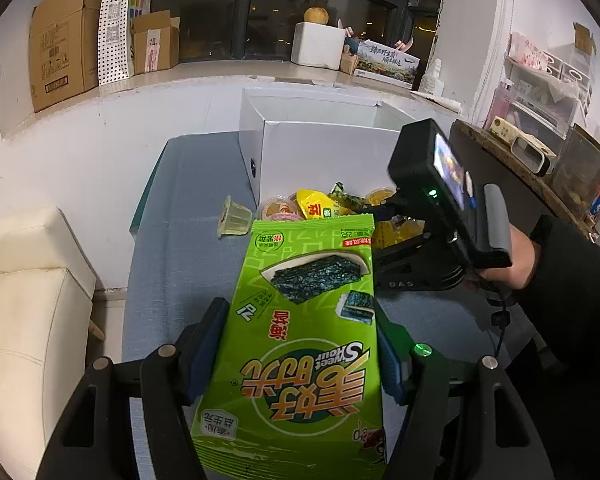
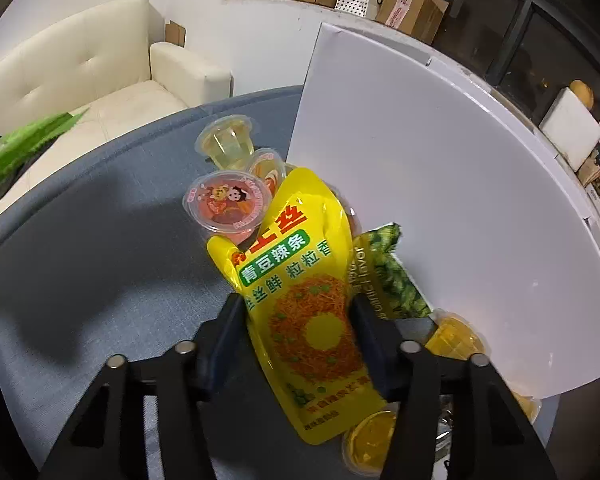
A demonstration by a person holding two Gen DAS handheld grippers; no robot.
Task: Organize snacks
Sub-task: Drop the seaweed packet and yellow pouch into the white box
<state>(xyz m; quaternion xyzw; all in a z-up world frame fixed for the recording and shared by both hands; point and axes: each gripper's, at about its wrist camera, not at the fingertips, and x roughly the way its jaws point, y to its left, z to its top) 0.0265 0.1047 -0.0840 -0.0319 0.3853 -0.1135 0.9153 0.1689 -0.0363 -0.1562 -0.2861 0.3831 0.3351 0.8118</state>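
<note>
My left gripper (image 1: 300, 316) is shut on a green seaweed snack bag (image 1: 300, 320) and holds it above the blue-grey table (image 1: 180, 264). My right gripper (image 2: 296, 304) is shut on a yellow spicy-strip pouch (image 2: 304, 292); the gripper also shows in the left wrist view (image 1: 384, 236), low over the snack pile. Around the pouch lie a pink jelly cup (image 2: 228, 204), a clear yellow jelly cup (image 2: 228, 140), orange jelly cups (image 2: 454, 338) and a green pea packet (image 2: 392, 272). The white box (image 1: 324, 148) stands open just behind the pile.
A cream sofa (image 1: 28, 312) stands left of the table. Cardboard boxes (image 1: 64, 44) and a foam box (image 1: 318, 46) sit on the window ledge. A cluttered shelf (image 1: 540, 96) and a dark side table (image 1: 496, 168) are at the right.
</note>
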